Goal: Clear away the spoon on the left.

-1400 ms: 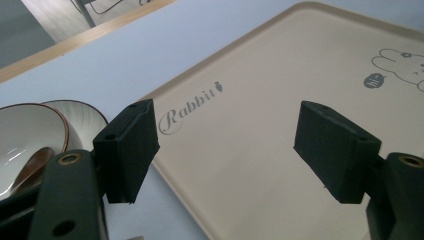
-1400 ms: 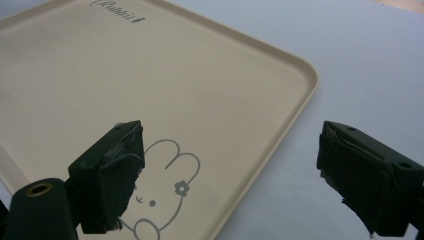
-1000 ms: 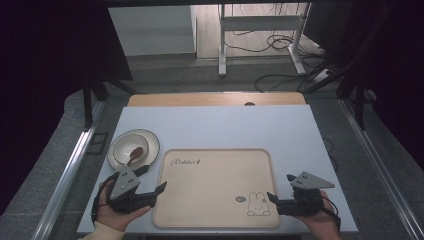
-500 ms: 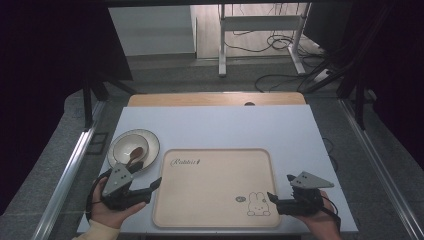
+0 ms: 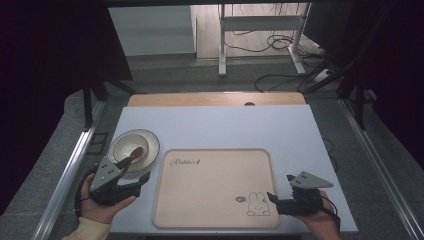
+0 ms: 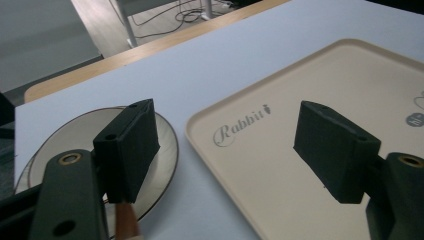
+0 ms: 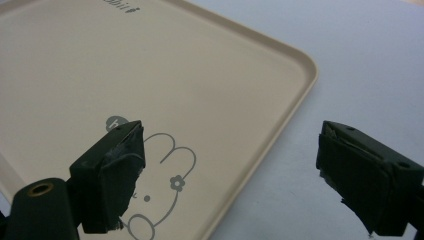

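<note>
Two grippers, the left gripper [image 5: 142, 181] and right gripper [image 5: 272, 199], were held open and empty over one pale blue table [image 5: 215, 127]. One beige tray [image 5: 215, 187] lay between them, one plate [image 5: 134, 145] beyond the left gripper. Cables were strewn on the grey floor [image 5: 165, 75] beyond.

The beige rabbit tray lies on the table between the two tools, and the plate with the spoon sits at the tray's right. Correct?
Not quite: the plate with the spoon sits at the left of the tray, by the left tool, as the high view shows. The tray does lie between that tool and the right tool.
</note>
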`<state>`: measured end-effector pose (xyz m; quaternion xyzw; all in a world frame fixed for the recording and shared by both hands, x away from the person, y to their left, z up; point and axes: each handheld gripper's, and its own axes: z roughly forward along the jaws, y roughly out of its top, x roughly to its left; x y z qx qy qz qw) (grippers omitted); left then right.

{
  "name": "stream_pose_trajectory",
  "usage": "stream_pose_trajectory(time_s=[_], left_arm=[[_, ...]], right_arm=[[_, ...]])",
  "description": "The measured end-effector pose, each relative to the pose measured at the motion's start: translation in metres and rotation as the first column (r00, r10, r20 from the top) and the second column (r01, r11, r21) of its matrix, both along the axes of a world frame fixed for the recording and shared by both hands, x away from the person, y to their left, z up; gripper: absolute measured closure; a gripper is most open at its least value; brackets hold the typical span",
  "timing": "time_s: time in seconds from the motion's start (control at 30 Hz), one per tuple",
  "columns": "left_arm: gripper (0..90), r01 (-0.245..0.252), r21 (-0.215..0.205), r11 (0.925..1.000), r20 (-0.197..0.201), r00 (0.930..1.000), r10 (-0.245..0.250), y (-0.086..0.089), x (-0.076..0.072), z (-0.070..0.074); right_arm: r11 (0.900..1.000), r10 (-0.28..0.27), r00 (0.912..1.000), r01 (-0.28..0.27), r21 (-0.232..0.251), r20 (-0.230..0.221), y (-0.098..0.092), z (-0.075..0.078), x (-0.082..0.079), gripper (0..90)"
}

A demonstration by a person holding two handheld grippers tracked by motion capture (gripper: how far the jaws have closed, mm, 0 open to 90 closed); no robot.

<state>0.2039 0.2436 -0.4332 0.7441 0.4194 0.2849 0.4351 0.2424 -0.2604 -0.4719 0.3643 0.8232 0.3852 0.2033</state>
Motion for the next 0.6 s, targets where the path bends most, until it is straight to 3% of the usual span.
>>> stream_pose_trajectory(time_s=[0.6], left_arm=[[19.8, -0.115, 0.004, 0.9934, -0.004, 0.9934, 0.115, 0.03, 0.003, -0.005]], right_arm=[[1.0, -0.003, 1.0, 0.003, -0.004, -0.004, 0.0, -0.001, 0.001, 12.4]])
